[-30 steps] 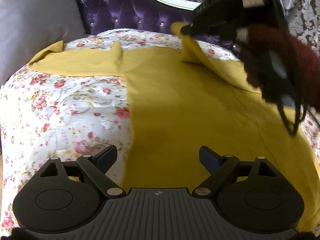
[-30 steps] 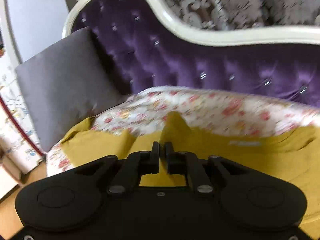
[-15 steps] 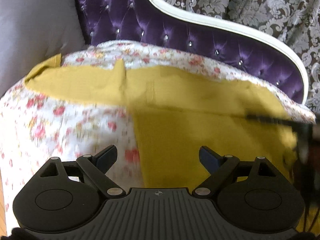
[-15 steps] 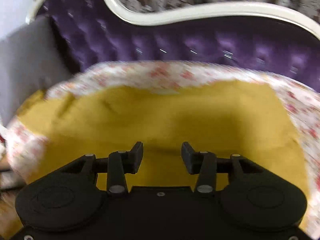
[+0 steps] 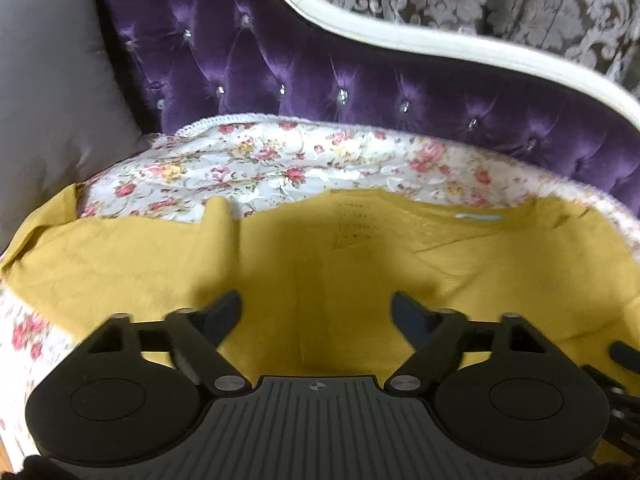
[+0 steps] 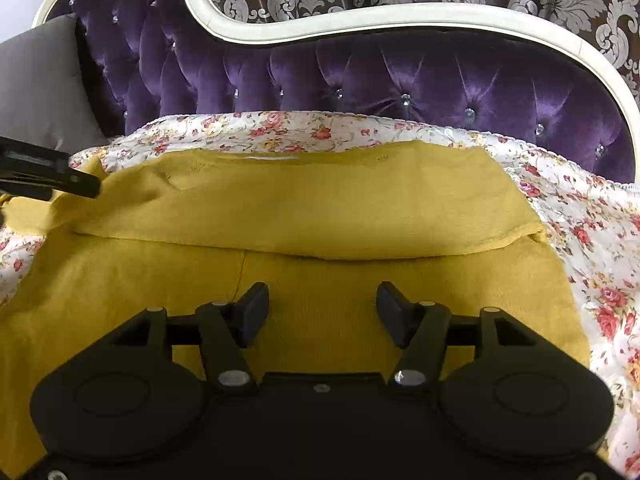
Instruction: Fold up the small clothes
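left wrist view: the jaws of the left gripper (image 5: 316, 312) stand apart and are closing, with nothing pinched between them; its pads hang above the mustard-yellow garment (image 5: 320, 272), which fills the gap between the fingers and spreads past both of them. the garment lies flat on the floral bedspread (image 5: 280, 156), one sleeve (image 5: 48, 248) stretched out to the left toward the grey cushion (image 5: 52, 92), and the neckline with a pale label (image 5: 478, 217) lies at the far edge, ahead and to the right of the jaws. behind the bedspread stands the tufted purple headboard (image 5: 360, 80) with its cream frame. right wrist view: the jaws of the right gripper (image 6: 322, 310) are released and opening, empty, poised above the near part of the same garment (image 6: 320, 208). just ahead of the fingertips a folded-over flap of the garment lies across the body, its free edge running left to right; the flap's right corner sits well to the right of the jaws. at the left border a dark finger of the left gripper (image 6: 52, 178) reaches over the garment's left shoulder; whether it touches the cloth cannot be told.
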Demonstrator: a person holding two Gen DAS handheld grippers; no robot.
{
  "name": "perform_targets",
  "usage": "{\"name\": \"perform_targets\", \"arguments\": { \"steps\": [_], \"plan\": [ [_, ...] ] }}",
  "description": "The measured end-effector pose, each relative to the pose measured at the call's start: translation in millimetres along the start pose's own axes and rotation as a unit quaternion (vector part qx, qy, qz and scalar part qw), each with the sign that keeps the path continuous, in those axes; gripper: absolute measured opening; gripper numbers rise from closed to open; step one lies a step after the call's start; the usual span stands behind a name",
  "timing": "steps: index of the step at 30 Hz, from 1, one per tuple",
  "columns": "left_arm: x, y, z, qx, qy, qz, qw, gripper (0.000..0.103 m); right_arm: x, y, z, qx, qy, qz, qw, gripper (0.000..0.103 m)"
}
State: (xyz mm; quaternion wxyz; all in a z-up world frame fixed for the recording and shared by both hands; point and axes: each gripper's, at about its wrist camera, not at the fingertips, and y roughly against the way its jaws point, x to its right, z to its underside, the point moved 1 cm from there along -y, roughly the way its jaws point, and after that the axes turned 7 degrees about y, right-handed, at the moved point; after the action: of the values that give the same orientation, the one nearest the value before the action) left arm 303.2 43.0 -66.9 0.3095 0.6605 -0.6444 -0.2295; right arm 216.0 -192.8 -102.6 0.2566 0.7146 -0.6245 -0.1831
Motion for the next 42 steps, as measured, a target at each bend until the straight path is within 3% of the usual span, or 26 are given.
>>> {"name": "perform_targets", "arguments": {
  "steps": [3,6,7,8,10,15,19,22,24,26,29,32,37,41,42],
  "plan": [
    [-1,-21,-1,-0.023,0.002,-0.006,0.9997,0.070,-2,0,0,0.000,0.005,0.004,1.000,0.065],
    [-3,-27,-4,-0.016,0.023,0.013,0.9995,0.067,-3,0,0,0.001,0.004,0.004,1.000,0.065],
    [-1,-28,-5,-0.015,0.026,0.020,0.9993,0.056,-2,0,0,0.001,0.004,0.004,1.000,0.065],
    [1,-27,-5,-0.011,0.025,0.031,0.9991,0.035,-2,0,0,0.002,0.003,0.003,1.000,0.065],
    [7,-24,-6,0.004,0.013,0.056,0.9983,0.007,-3,0,0,0.002,0.003,0.003,1.000,0.065],
    [25,-14,-7,0.053,-0.060,0.016,0.9967,0.005,-3,0,0,0.002,0.003,0.004,1.000,0.065],
    [13,-22,-8,0.047,-0.043,-0.016,0.9979,0.005,-3,-1,1,0.002,0.003,0.005,1.000,0.065],
    [3,-34,-5,0.012,-0.031,-0.012,0.9994,0.010,-2,-1,1,0.002,0.003,0.006,1.000,0.065],
    [-4,-34,-2,0.013,-0.021,0.002,0.9997,0.017,-2,-1,1,0.002,0.003,0.007,1.000,0.066],
    [-8,-32,-1,0.010,-0.013,0.004,0.9999,0.045,-2,-1,2,0.002,0.003,0.008,1.000,0.066],
    [-21,-31,0,0.007,0.014,0.014,0.9998,0.061,-3,-2,1,0.001,0.004,0.011,1.000,0.067],
    [-40,-24,3,0.005,0.053,0.038,0.9979,0.068,-2,-2,1,0.000,0.003,0.013,1.000,0.068],
    [-65,3,11,0.041,0.060,0.046,0.9963,0.080,-2,-2,1,-0.001,0.005,0.018,1.000,0.069],
    [-91,25,13,0.084,0.045,0.023,0.9952,0.100,-2,-3,1,-0.002,0.005,0.021,1.000,0.071],
    [-98,28,12,0.095,0.036,0.008,0.9947,0.100,-2,-3,1,-0.002,0.005,0.022,1.000,0.071]
  ]
}}
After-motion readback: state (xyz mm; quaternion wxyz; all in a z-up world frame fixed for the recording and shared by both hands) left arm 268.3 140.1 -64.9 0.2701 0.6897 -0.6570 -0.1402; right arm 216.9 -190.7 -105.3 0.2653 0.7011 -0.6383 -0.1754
